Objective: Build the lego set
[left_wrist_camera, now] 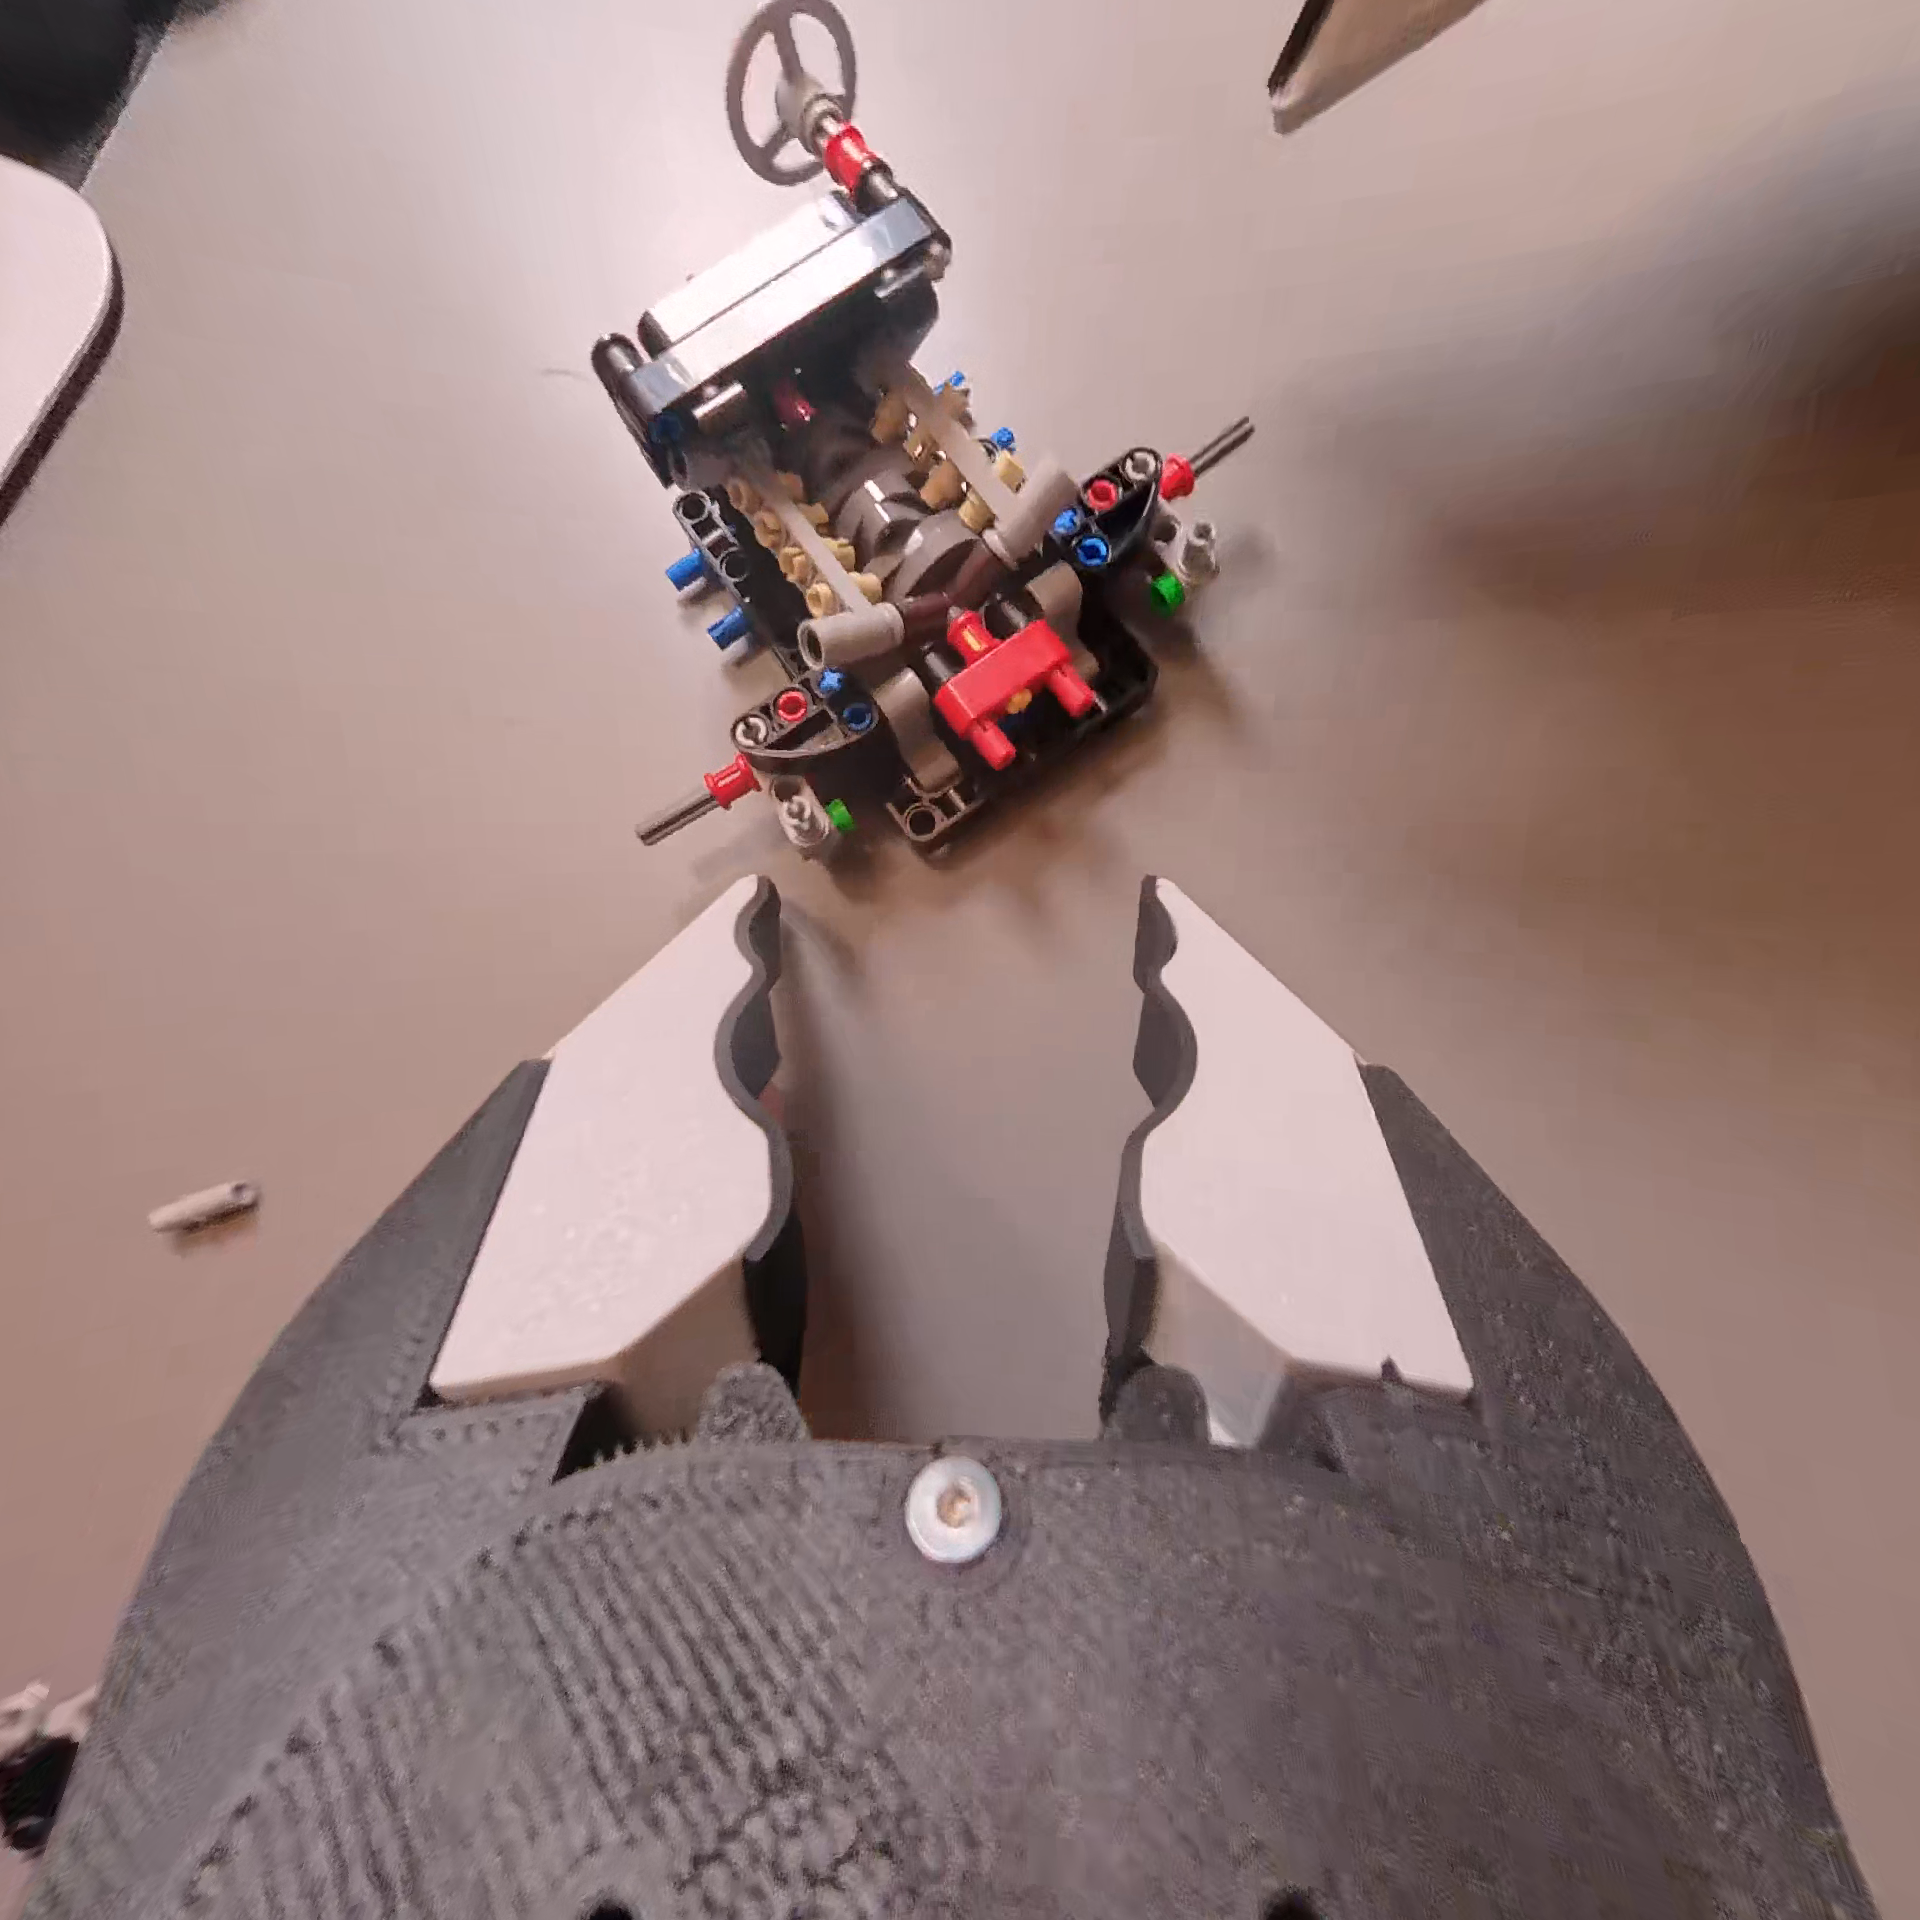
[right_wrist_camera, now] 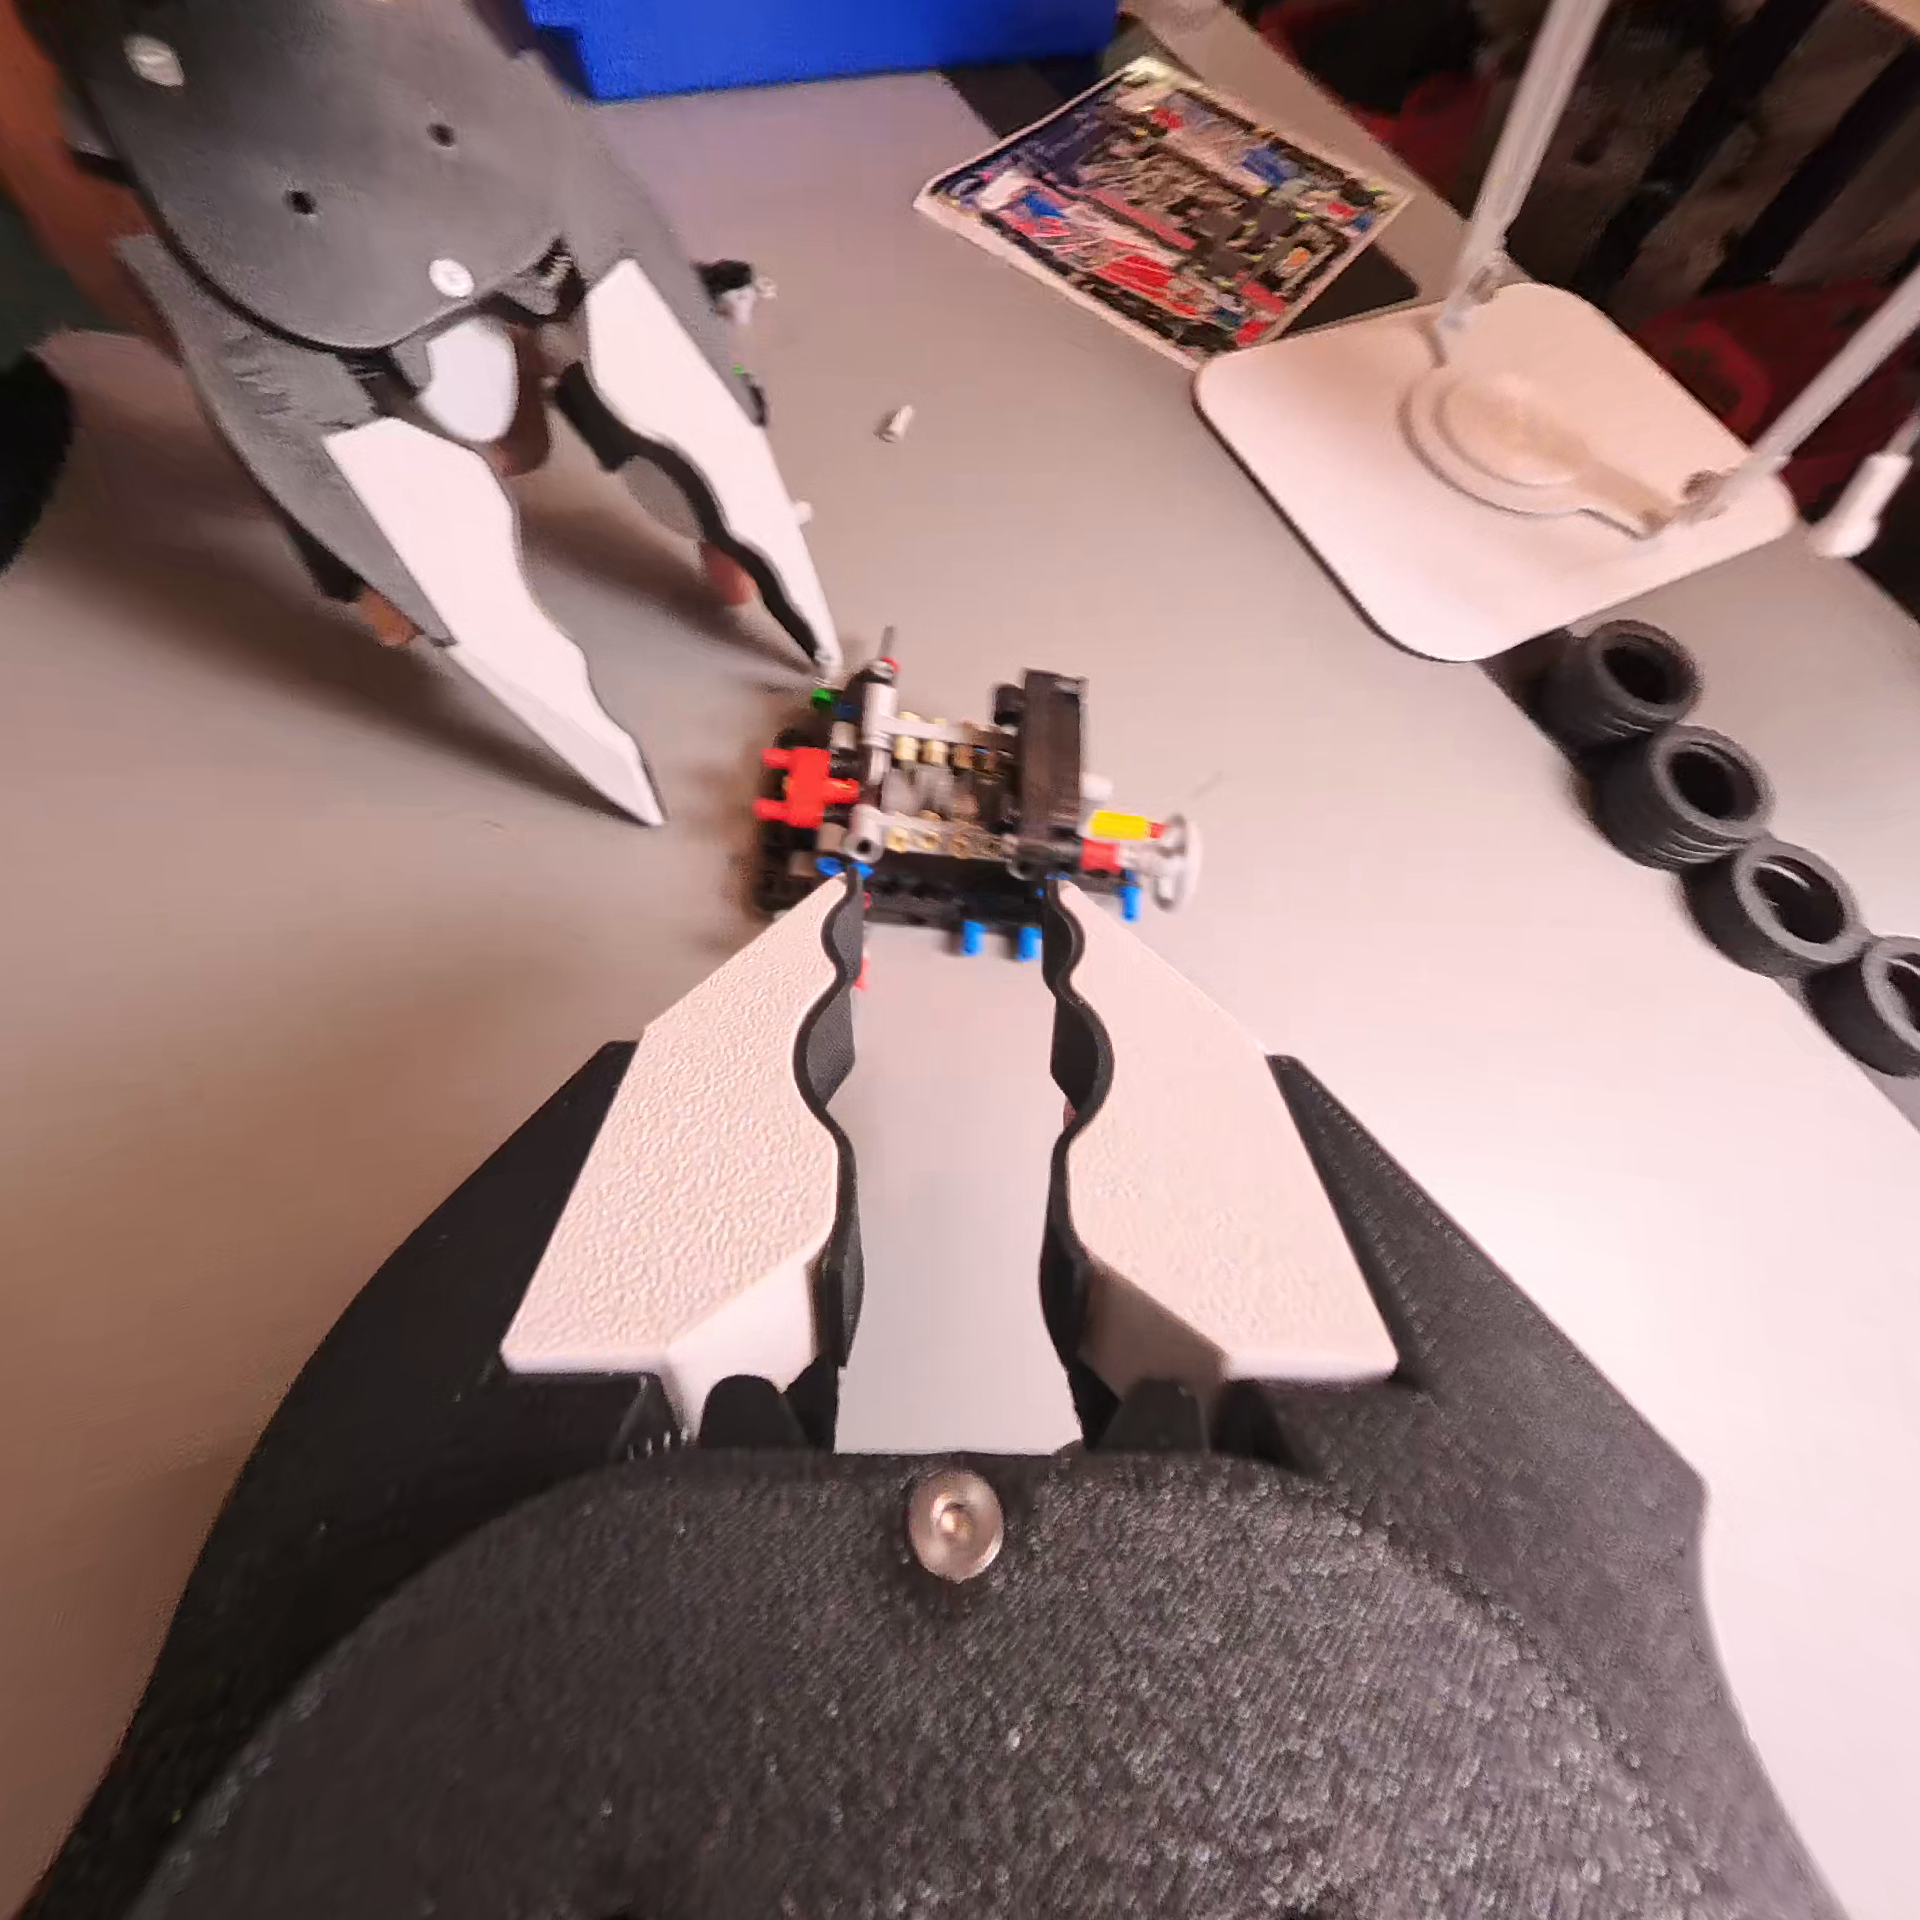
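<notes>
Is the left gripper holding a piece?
No: the left gripper is open and empty, short of the lego model on the table.

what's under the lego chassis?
Only bare table shows around the chassis; it rests directly on it. The patch beneath is covered, so nothing there can be checked.

Left gripper (left_wrist_camera: 956, 894): black printed body, two white fingers (left_wrist_camera: 665, 1049) with wavy black inner pads; jaws spread wide, nothing between them; tips pointing forward and down. From the right wrist view it hangs tilted, tips lowest. Right gripper (right_wrist_camera: 951, 883): same build, white fingers (right_wrist_camera: 727, 1101), jaws parted with a clear gap, gripping nothing, angled down and forward.
</notes>
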A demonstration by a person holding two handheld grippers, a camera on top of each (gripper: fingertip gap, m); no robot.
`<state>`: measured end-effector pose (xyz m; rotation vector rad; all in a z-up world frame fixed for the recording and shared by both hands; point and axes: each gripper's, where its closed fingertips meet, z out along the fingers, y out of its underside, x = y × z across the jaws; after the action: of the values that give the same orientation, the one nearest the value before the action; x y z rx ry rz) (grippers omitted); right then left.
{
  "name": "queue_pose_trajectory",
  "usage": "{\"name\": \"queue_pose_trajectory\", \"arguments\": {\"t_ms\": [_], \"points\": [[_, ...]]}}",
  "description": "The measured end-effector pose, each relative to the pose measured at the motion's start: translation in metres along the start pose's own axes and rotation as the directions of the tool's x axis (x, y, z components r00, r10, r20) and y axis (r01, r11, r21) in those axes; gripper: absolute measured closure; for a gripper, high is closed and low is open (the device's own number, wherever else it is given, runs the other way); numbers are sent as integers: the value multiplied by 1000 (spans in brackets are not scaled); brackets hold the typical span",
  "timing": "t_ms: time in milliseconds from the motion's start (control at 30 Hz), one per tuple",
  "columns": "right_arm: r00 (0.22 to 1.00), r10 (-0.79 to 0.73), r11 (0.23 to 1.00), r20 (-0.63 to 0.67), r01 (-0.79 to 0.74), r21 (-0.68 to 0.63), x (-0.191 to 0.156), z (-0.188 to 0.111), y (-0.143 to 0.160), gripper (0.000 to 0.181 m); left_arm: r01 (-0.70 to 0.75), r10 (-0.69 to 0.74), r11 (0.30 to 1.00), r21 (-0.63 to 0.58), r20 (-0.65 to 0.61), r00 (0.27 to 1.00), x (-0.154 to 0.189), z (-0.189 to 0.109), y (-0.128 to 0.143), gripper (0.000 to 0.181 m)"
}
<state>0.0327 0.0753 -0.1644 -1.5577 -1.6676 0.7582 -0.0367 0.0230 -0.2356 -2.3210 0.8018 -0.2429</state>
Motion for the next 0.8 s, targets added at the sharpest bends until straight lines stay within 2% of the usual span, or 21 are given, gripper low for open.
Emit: {"name": "queue_pose_trajectory", "arguments": {"t_ms": [133, 267, 400, 433, 500, 600, 667, 800], "points": [[998, 30, 999, -48, -31, -8, 27, 1, 23, 146, 124, -130, 990, 66, 87, 988, -1, 7, -8, 110], [997, 48, 998, -54, -50, -47, 32, 9, 37, 145, 143, -166, 981, 130, 196, 966, -17, 8, -12, 113], [997, 8, 998, -77, -13, -64, 31, 11, 39, 145, 107, -140, 982, 154, 227, 964, -32, 3, -7, 140], [997, 7, 998, -78, -12, -62, 31, 11, 38, 145, 93, -127, 983, 159, 225, 966, -34, 3, -6, 140], [997, 17, 998, -71, -21, -57, 30, 11, 38, 145, 41, -79, 985, 168, 225, 971, -37, 1, -7, 129], [998, 16, 998, -60, -19, -60, 29, 13, 39, 145, 26, -51, 982, 188, 133, 990, -26, 3, -11, 101], [999, 9, 998, -50, -12, -63, 26, 14, 39, 145, 41, -62, 978, 206, 93, 994, -21, 5, -16, 98], [1000, -11, 998, -16, 10, -67, 17, 15, 38, 145, 15, -42, 979, 203, 127, 991, -23, 8, -20, 111]]}}
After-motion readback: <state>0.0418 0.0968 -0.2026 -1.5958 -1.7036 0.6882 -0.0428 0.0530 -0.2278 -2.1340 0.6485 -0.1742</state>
